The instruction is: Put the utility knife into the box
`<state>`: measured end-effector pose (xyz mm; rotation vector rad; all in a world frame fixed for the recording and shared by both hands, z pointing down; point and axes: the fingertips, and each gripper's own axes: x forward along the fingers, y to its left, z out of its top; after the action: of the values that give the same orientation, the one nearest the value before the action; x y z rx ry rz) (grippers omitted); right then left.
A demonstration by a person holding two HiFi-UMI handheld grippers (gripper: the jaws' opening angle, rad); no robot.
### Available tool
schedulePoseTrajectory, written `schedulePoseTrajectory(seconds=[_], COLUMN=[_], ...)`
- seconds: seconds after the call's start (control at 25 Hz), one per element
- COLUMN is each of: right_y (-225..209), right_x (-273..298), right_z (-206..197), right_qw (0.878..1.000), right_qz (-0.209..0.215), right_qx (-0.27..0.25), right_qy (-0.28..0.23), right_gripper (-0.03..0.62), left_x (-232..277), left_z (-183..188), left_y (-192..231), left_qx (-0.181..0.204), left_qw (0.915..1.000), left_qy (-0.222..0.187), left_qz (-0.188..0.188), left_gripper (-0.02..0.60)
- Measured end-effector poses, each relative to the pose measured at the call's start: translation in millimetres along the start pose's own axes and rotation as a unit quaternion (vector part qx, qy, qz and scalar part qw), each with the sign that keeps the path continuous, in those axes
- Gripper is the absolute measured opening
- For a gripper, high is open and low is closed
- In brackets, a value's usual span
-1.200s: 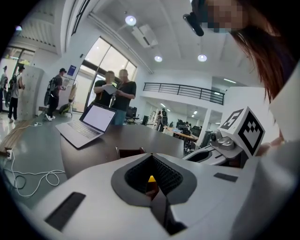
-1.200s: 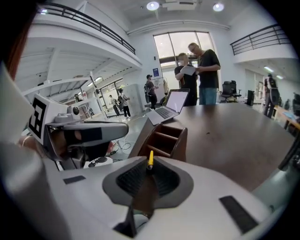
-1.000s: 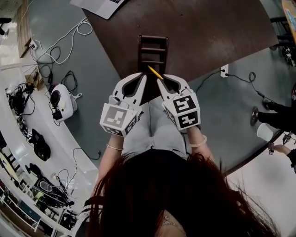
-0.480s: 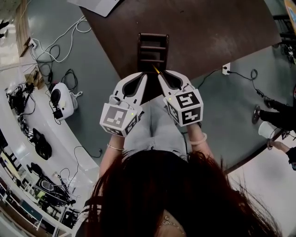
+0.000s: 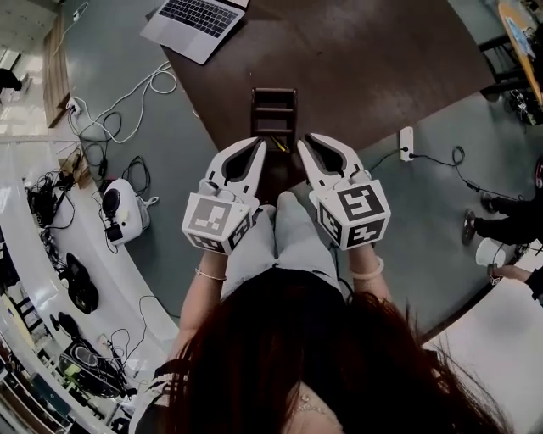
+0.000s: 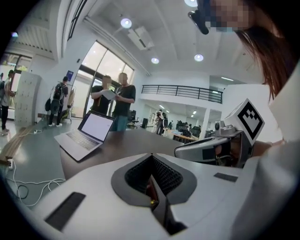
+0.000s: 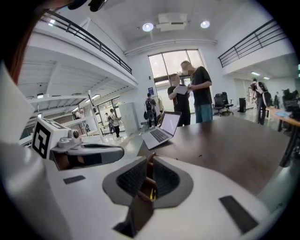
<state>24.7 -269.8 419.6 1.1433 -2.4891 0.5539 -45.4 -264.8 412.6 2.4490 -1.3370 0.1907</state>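
Observation:
The dark wooden box (image 5: 273,108) with several compartments stands at the near edge of the brown table (image 5: 382,59). Only a short yellow bit of the utility knife (image 5: 283,146) shows, at the box's near end between the two gripper tips. In the right gripper view the knife (image 7: 152,194) appears as a yellow sliver against the box (image 7: 143,197), seen through the jaws' opening. My left gripper (image 5: 259,144) and right gripper (image 5: 310,138) hover side by side over the person's lap, both shut, tips just short of the box. The left gripper (image 6: 151,157) and right gripper (image 7: 150,158) show nothing clamped.
An open laptop (image 5: 195,21) lies at the table's far left corner. A power strip (image 5: 405,142) and its cable lie on the floor to the right, a white appliance (image 5: 119,208) and cables to the left. Two people (image 7: 192,93) stand beyond the table.
The yellow knife stuck out from the right gripper's tip before; now only a bit shows at the box's near end. Both grippers have drawn back from the box.

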Motion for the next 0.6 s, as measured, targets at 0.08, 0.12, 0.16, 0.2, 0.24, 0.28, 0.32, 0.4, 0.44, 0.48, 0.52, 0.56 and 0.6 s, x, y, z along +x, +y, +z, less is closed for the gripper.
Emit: schedulePoseTrajectory(seconds=[0.08, 0.12, 0.16, 0.2, 0.24, 0.28, 0.32, 0.4, 0.44, 0.48, 0.52, 0.56, 0.6], right_y=[2, 3, 4, 5, 7, 8, 10, 13, 15, 16, 18, 19, 21], right_x=[-5, -7, -10, -12, -15, -18, -21, -28, -30, -33, -35, -37, -38], right_z=[17, 24, 31, 36, 41, 45, 48, 52, 53, 54, 54, 54, 54], right_qw=[1.000, 0.999, 0.999, 0.998, 0.998, 0.997, 0.997, 0.996, 0.996, 0.996, 0.996, 0.996, 0.996], right_qz=[-0.004, -0.007, -0.011, -0.016, -0.021, -0.025, -0.026, -0.026, -0.025, -0.025, -0.024, -0.024, -0.025], right_qx=[-0.008, -0.014, -0.021, -0.030, -0.038, -0.045, -0.048, -0.047, -0.044, -0.042, -0.041, -0.040, -0.039], right_qy=[-0.021, -0.030, -0.038, -0.045, -0.050, -0.055, -0.060, -0.069, -0.072, -0.075, -0.077, -0.078, -0.079], right_gripper=[0.049, 0.045, 0.037, 0.030, 0.020, 0.015, 0.015, 0.015, 0.015, 0.015, 0.015, 0.015, 0.015], left_x=[-3, -4, -6, -7, -9, -11, -13, -15, -16, -17, -19, -20, -21], left_z=[17, 25, 33, 40, 46, 51, 55, 61, 63, 65, 65, 65, 65], left_y=[-2, -4, -7, -9, -11, -13, -16, -21, -23, -26, -28, -31, -33], left_qx=[0.011, 0.018, 0.024, 0.029, 0.033, 0.036, 0.039, 0.045, 0.047, 0.048, 0.049, 0.049, 0.048], left_qw=[0.9998, 0.9996, 0.9992, 0.9988, 0.9983, 0.9979, 0.9975, 0.9969, 0.9966, 0.9963, 0.9961, 0.9959, 0.9959], left_qy=[-0.015, -0.023, -0.031, -0.039, -0.046, -0.052, -0.057, -0.063, -0.066, -0.068, -0.070, -0.072, -0.072], left_qz=[-0.001, -0.003, -0.005, -0.007, -0.008, -0.010, -0.012, -0.016, -0.018, -0.021, -0.023, -0.025, -0.027], left_gripper=[0.000, 0.000, 0.000, 0.000, 0.000, 0.000, 0.000, 0.000, 0.000, 0.000, 0.000, 0.000, 0.000])
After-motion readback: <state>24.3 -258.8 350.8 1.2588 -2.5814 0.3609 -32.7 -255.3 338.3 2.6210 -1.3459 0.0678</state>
